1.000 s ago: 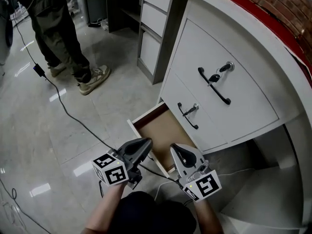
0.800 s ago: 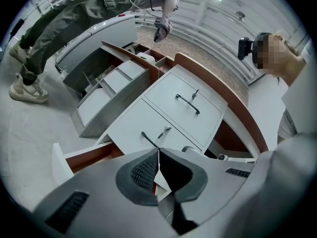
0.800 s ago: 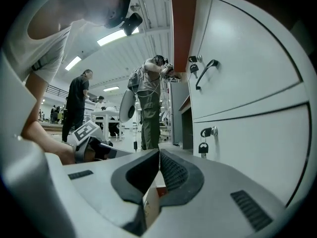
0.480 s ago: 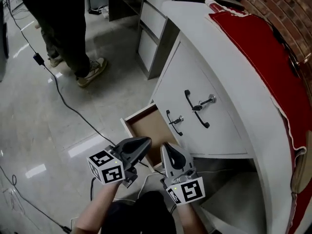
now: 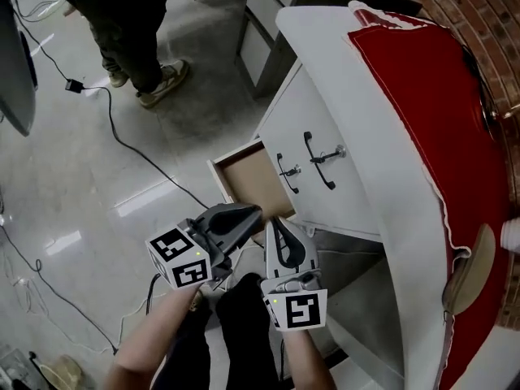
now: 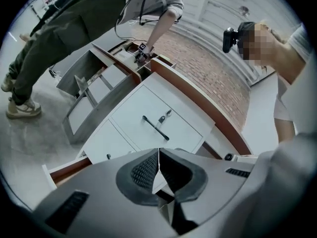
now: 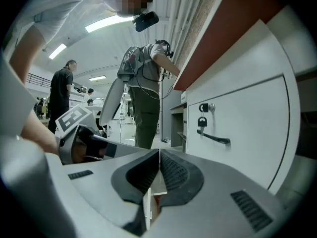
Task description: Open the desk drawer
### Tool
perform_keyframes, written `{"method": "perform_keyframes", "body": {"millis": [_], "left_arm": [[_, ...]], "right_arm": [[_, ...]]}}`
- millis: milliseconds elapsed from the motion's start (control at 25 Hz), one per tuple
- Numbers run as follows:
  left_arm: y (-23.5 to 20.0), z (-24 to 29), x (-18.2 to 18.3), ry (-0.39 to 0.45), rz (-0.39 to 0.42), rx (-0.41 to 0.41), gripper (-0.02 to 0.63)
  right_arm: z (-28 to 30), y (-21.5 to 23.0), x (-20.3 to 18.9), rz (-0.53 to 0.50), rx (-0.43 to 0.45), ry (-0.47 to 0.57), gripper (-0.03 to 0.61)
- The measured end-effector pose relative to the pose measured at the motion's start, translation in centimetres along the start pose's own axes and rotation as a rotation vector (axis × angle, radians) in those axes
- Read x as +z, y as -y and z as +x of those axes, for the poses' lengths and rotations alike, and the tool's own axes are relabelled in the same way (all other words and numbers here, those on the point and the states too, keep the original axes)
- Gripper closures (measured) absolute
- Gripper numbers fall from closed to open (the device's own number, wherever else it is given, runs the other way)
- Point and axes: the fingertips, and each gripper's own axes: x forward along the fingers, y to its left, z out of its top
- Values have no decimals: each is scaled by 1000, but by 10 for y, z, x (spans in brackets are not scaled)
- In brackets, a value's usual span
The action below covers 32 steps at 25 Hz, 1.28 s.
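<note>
A: What does the head view show?
B: The drawer (image 5: 253, 179) stands pulled out low on the front of the white desk (image 5: 341, 88), its brown inside bared above the floor. The left claw (image 5: 253, 214) and right claw (image 5: 275, 223) sit side by side just at its near end; contact cannot be judged.
A: And the left gripper view?
B: The left claw (image 6: 158, 153) is closed, its 2 pads meeting at the tips with nothing between. The open drawer (image 6: 67, 166) shows low at the left, below a black handle (image 6: 155, 128).
A: The right gripper view?
B: The right claw (image 7: 159, 155) is closed and empty too. A key (image 7: 202, 121) hangs in a lock on the desk front, and a person (image 7: 142, 83) stands beyond.
</note>
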Motion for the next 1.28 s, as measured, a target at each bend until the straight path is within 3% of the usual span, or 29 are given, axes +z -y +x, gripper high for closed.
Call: {"method": "perform_keyframes", "body": {"millis": [200, 480, 600, 680, 800, 960, 1160, 1280], "left_arm": [[31, 0, 14, -77, 1, -2, 600], [49, -3, 27, -98, -60, 14, 598], [41, 0, 27, -65, -145, 41, 598], [35, 7, 24, -25, -257, 41, 598], [25, 25, 13, -55, -390, 30, 598], [27, 57, 11, -89, -424, 8, 597], [10, 85, 40, -14, -522, 5, 595], [11, 103, 38, -63, -530, -18, 561]], "right_arm": [[-20, 4, 28, 48, -85, -9, 560], [-46, 27, 38, 88, -220, -18, 560], [-53, 33, 42, 95, -242, -21, 558], [-56, 36, 45, 98, -243, -15, 560], [-60, 36, 46, 114, -241, -13, 560], [-65, 32, 48, 98, -217, -24, 558], [-68, 30, 52, 121, -210, -16, 558], [-69, 31, 53, 125, -210, -13, 560]]}}
